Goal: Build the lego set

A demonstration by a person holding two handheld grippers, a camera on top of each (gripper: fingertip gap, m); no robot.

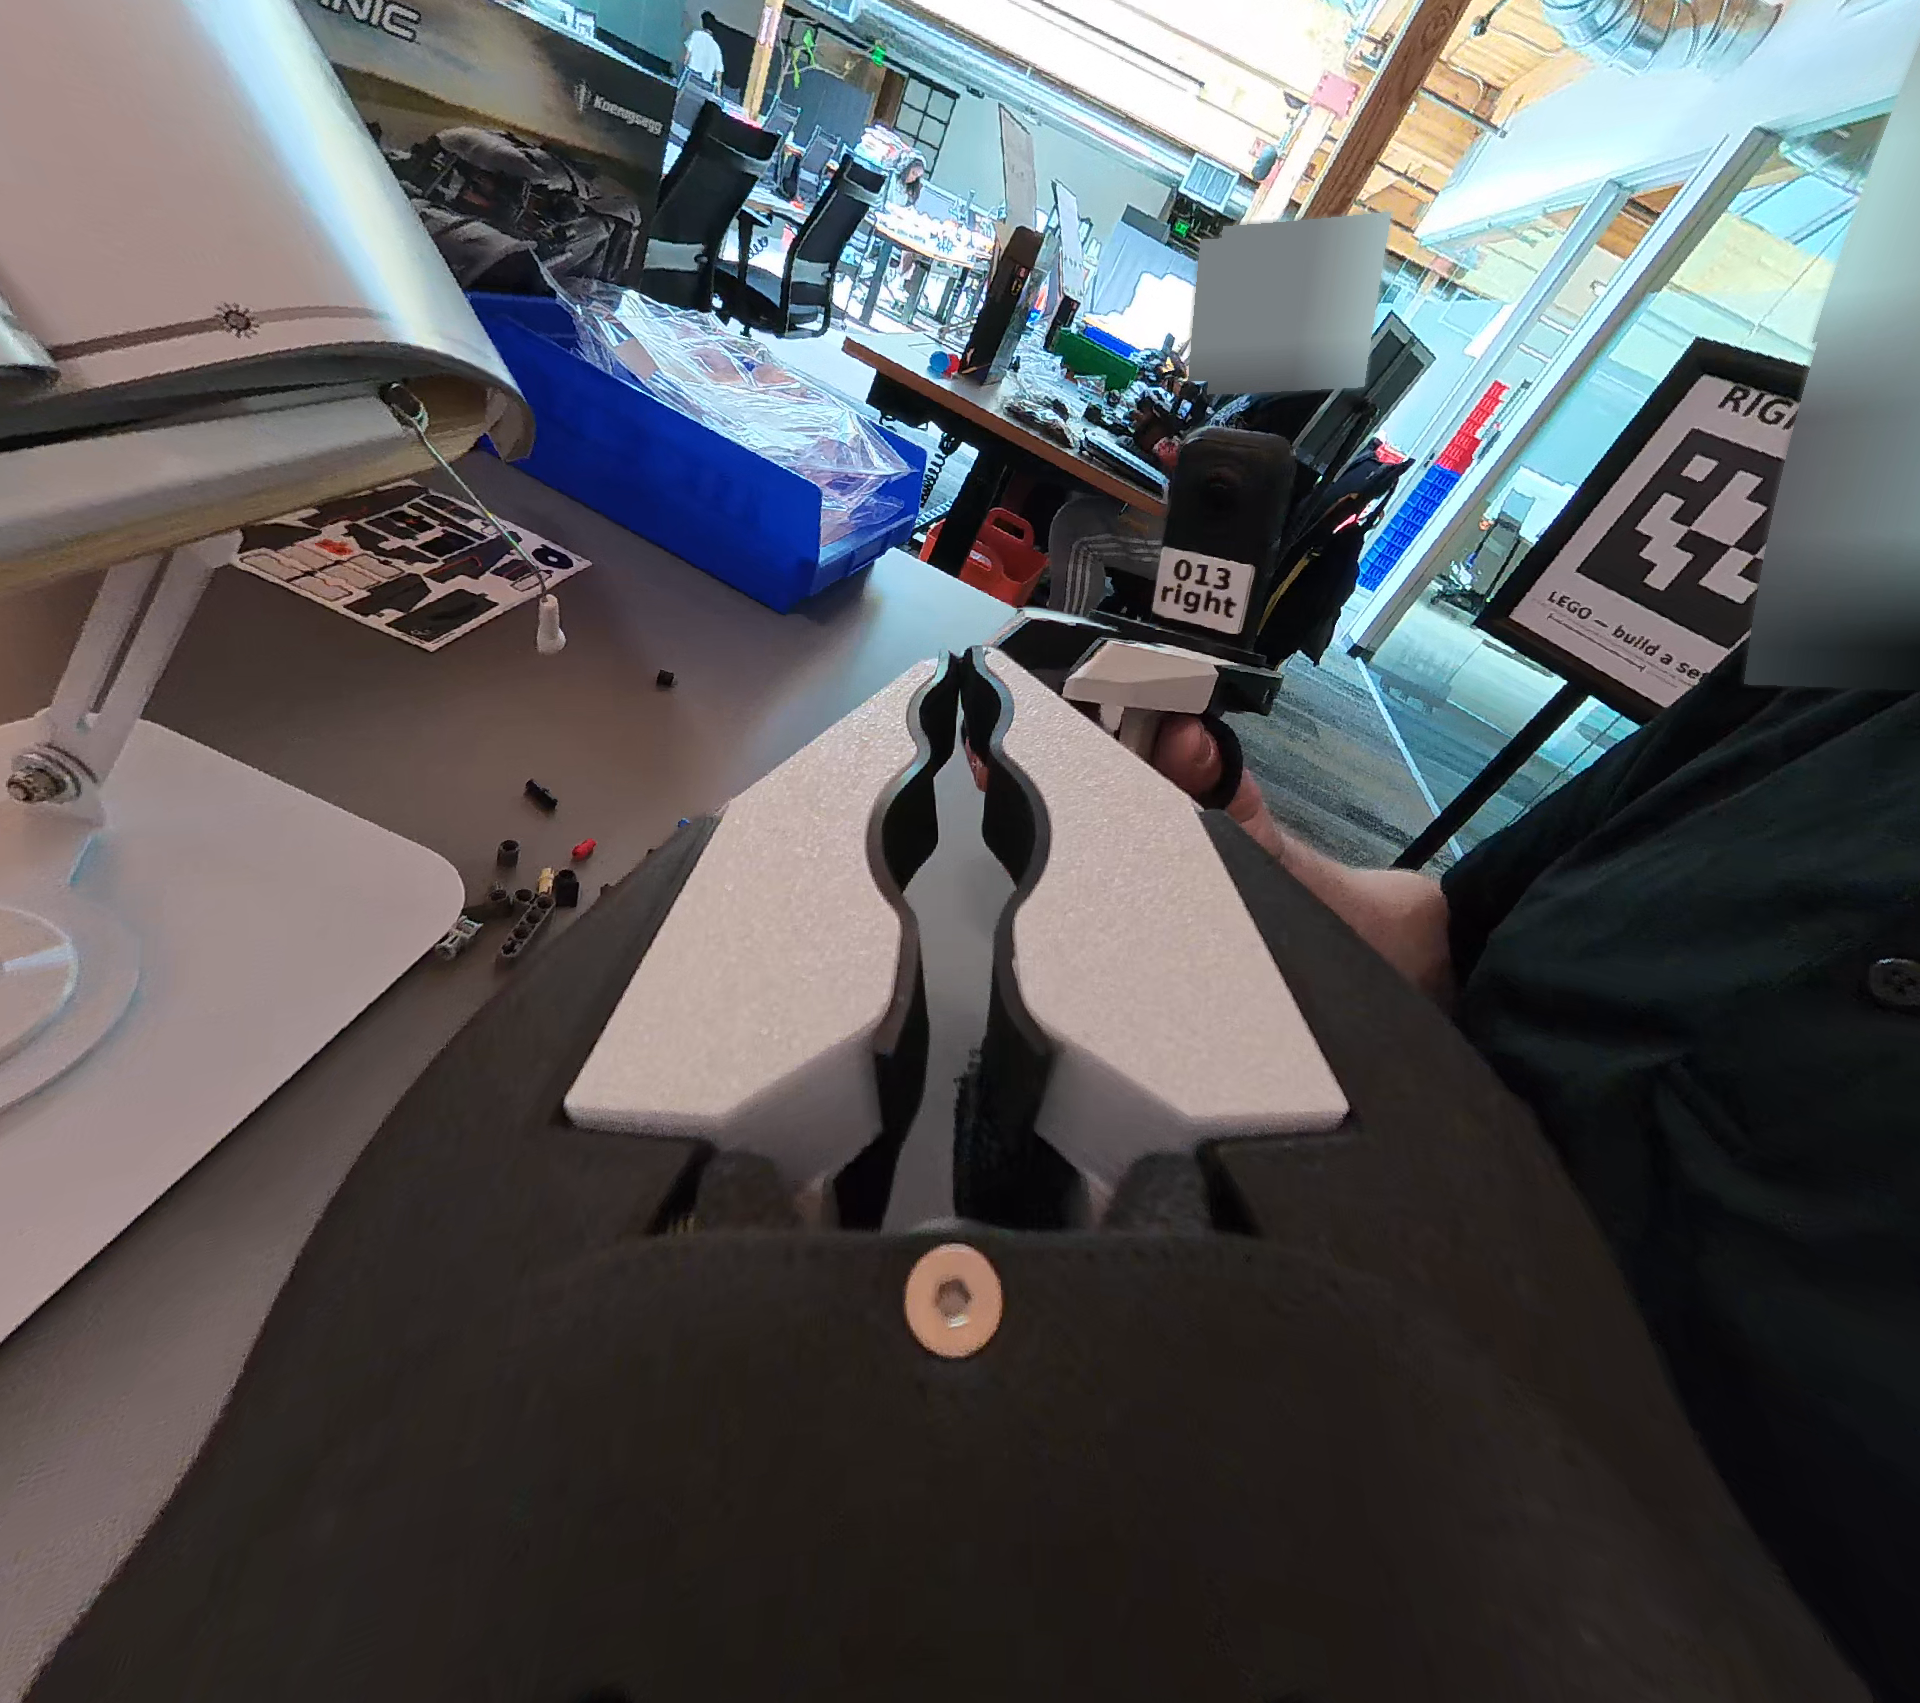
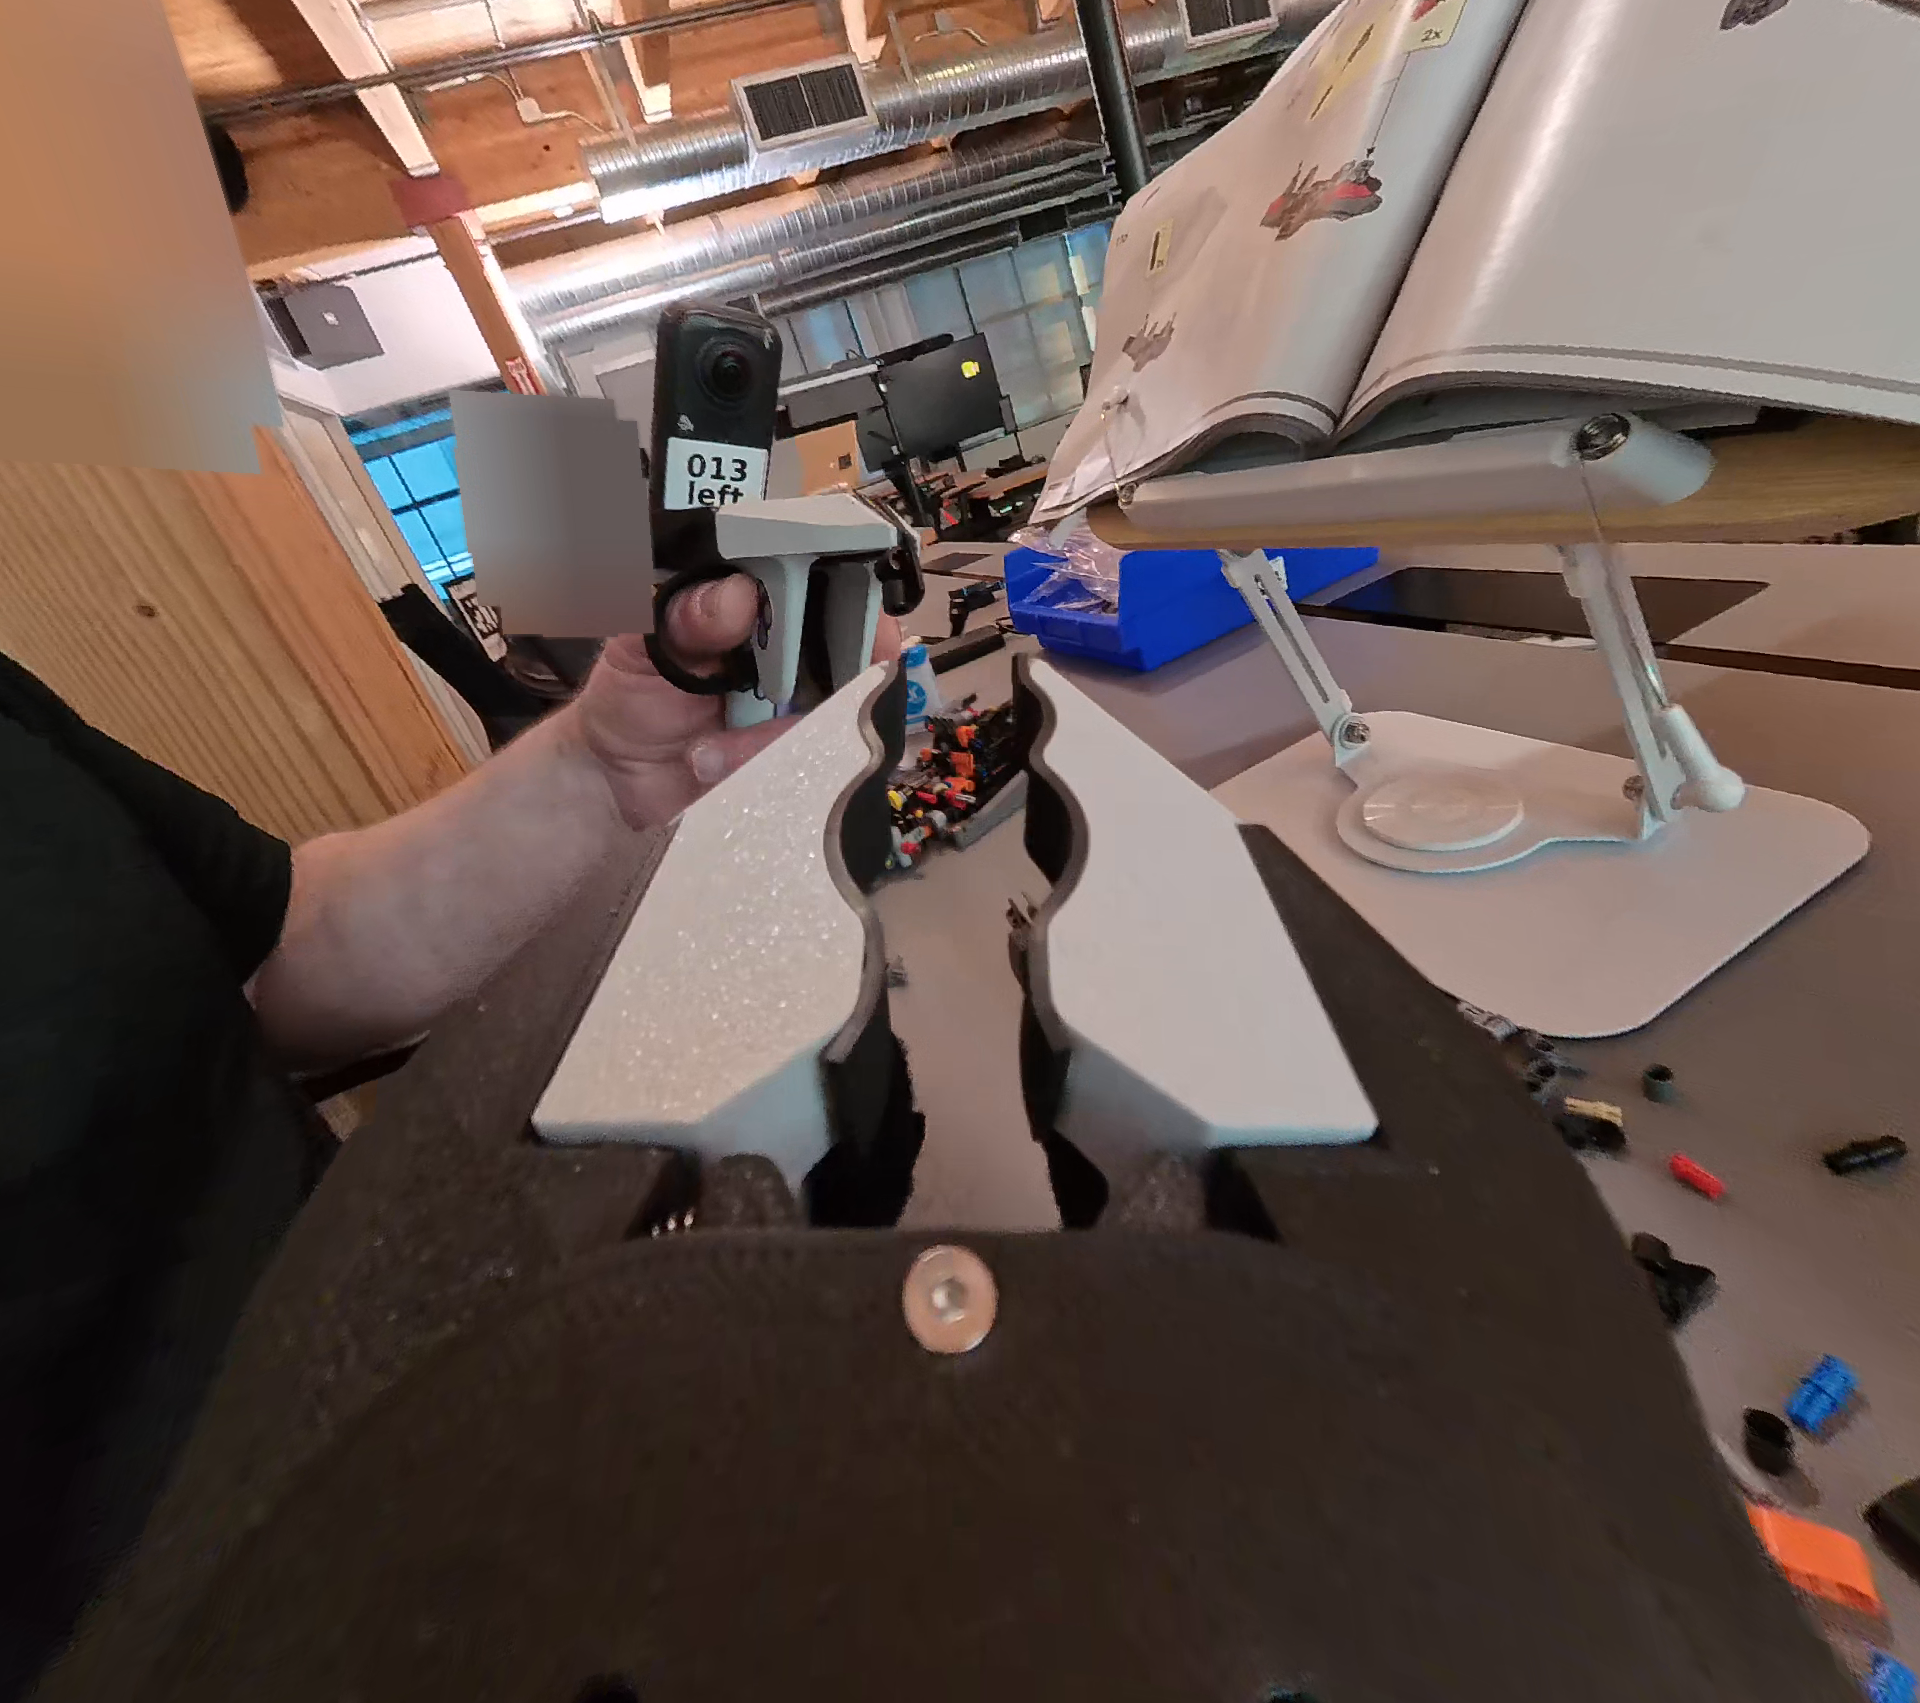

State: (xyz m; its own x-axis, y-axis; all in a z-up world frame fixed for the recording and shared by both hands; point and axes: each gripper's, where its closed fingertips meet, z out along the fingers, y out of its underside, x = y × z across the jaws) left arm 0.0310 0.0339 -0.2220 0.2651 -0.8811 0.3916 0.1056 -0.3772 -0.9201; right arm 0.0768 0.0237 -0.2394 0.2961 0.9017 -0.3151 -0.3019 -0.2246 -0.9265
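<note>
My left gripper point(image 1: 961, 666) is shut, its black pads nearly touching at the tips, with nothing seen between them. It is held above the grey table point(image 1: 831, 645). My right gripper point(image 2: 958, 685) is open and empty, also raised over the table. Each gripper shows in the other's view, held in a hand: the right one point(image 1: 1138, 682) and the left one point(image 2: 831, 552). Loose small lego pieces point(image 1: 530, 900) lie by the stand's base, with a red pin point(image 1: 584, 848). More pieces lie at right: a red pin point(image 2: 1696, 1175), a blue piece point(image 2: 1820, 1393), an orange piece point(image 2: 1813, 1554).
An open instruction book point(image 2: 1507, 178) rests on a white stand point(image 2: 1579, 884), also seen at left point(image 1: 208, 947). A blue bin point(image 1: 675, 458) holds plastic bags, beside a sticker sheet point(image 1: 416, 562). A tray of coloured pieces point(image 2: 951, 770) sits beyond my right fingers. A set box point(image 1: 478, 126) stands behind. My hands' fingertips stand some 6 cm from each other. It is some 20 cm from my right tips to the orange piece point(image 2: 1813, 1554). The red pin point(image 2: 1696, 1175) is about 25 cm from both grippers' fingertips. It turns up in the left wrist view point(image 1: 568, 856) as well.
</note>
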